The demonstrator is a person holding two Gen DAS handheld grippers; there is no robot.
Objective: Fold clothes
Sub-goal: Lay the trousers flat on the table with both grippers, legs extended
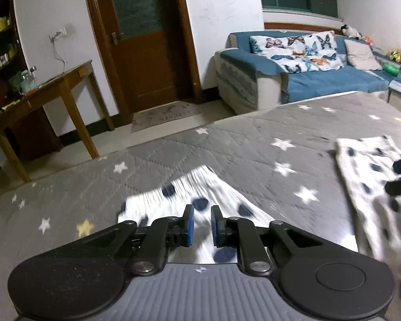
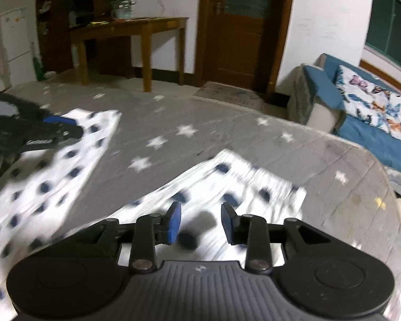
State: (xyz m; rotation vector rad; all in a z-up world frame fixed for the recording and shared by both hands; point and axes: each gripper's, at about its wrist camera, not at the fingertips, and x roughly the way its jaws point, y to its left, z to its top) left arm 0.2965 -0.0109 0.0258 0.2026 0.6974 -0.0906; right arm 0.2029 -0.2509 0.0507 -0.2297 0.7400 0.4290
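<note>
Judging the risk first, we think the spotted cloth (image 2: 222,187) could slip and spoil the fold, since our right gripper (image 2: 200,224) stands parted with nothing pinched. Our left gripper (image 1: 199,226) is nearly closed, cloth between its jaws, apparently pinched. The cloth lies mid-bed (image 1: 254,133), far corners flat.

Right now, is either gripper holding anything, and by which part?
The left gripper appears closed on the polka-dot garment near one end. The right gripper is open over the fabric, holding nothing.
</note>
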